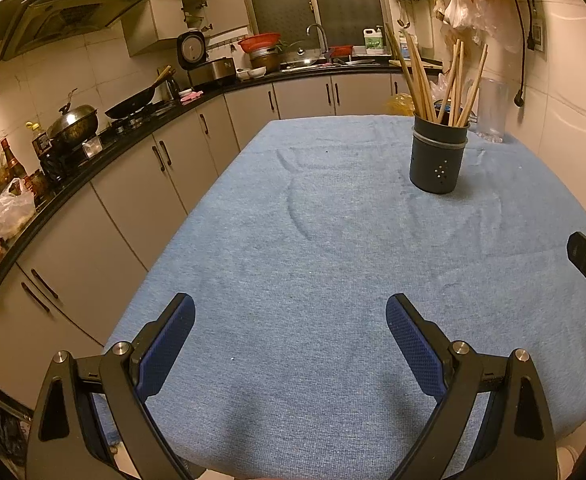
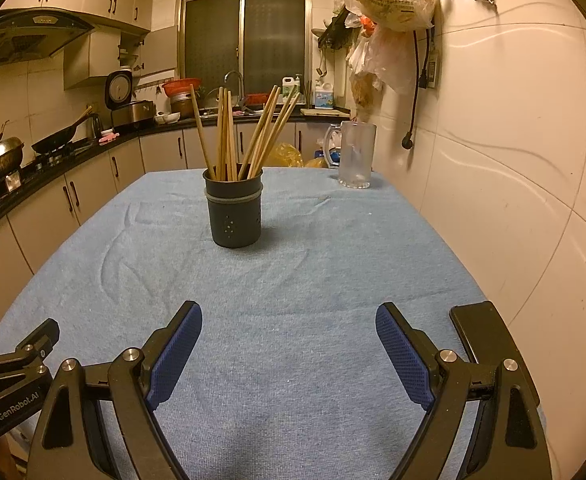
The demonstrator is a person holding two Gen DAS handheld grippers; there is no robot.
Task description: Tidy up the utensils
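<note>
I see a pale blue cloth point(image 2: 293, 280) on the desk, a dark grey holder point(image 2: 235, 216) with white dots, tan chopsticks point(image 2: 225, 136), and blue dimpled fingers point(image 2: 403, 354).

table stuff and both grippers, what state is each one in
chopsticks: standing in the holder, leaning apart
holder: upright on the cloth
glass jug: upright, looks empty
blue cloth: spread out, slightly wrinkled
left gripper: open, empty
right gripper: open, empty
</note>
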